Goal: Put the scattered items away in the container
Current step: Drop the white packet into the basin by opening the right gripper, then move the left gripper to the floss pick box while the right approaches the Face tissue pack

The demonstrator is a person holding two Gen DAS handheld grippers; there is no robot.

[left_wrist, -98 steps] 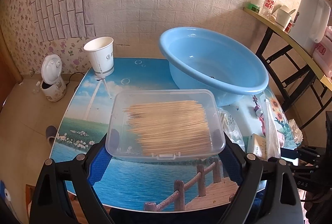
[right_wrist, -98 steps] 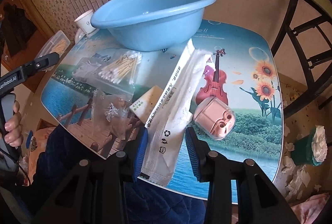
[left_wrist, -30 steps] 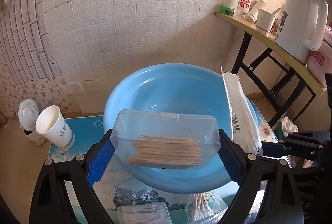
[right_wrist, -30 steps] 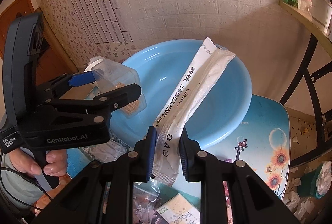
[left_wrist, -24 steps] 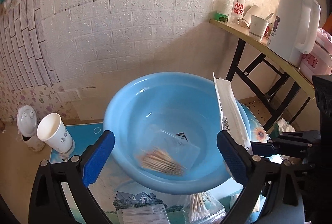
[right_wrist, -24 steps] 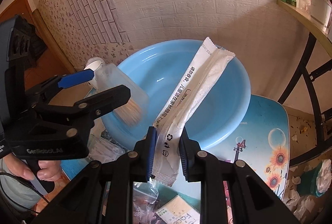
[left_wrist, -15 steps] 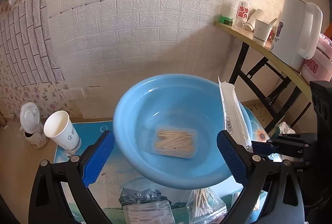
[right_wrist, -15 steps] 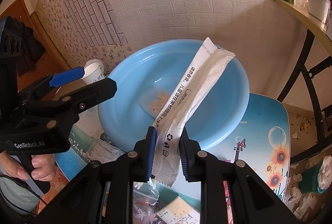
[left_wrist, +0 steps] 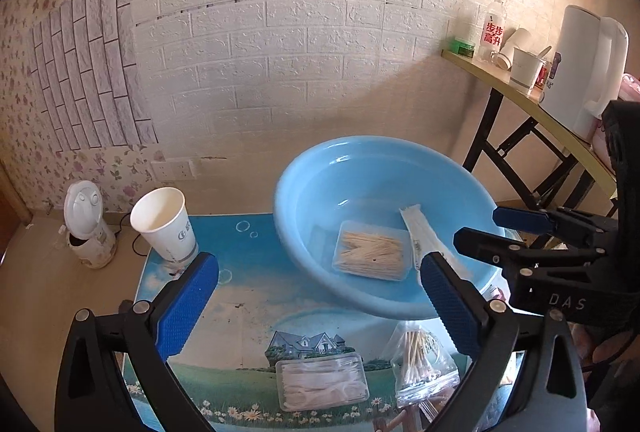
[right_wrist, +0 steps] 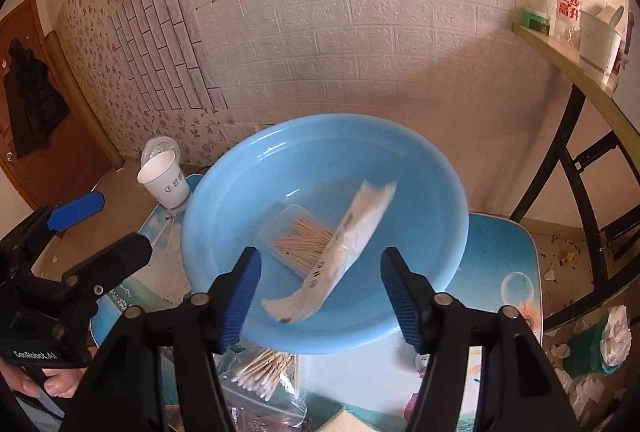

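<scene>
The long white packet [right_wrist: 344, 248] lies inside the blue basin [right_wrist: 436, 284], blurred in the right wrist view, its long axis running from the basin's near rim up and away toward the far right of the bowl, the near end curled at the rim. It leans across one edge of the clear box of toothpicks [right_wrist: 298, 240], which rests flat on the basin floor with its sticks pointing roughly crosswise to the packet. The basin stands at the far right part of the desk [left_wrist: 248, 288]. The right gripper [right_wrist: 320, 296] hovers just above the basin's near rim, pointing forward and down into the bowl, its jaws spread wide with nothing between them. The left gripper [left_wrist: 320, 304] is held over the desk's left half, aimed toward the basin and the back wall, jaws likewise spread wide and empty. Toward the near edge of the desk lie a bag of cotton swabs [left_wrist: 420, 364] and a clear flat pack [left_wrist: 322, 384]; a paper cup [left_wrist: 166, 224] stands at the far left corner.
</scene>
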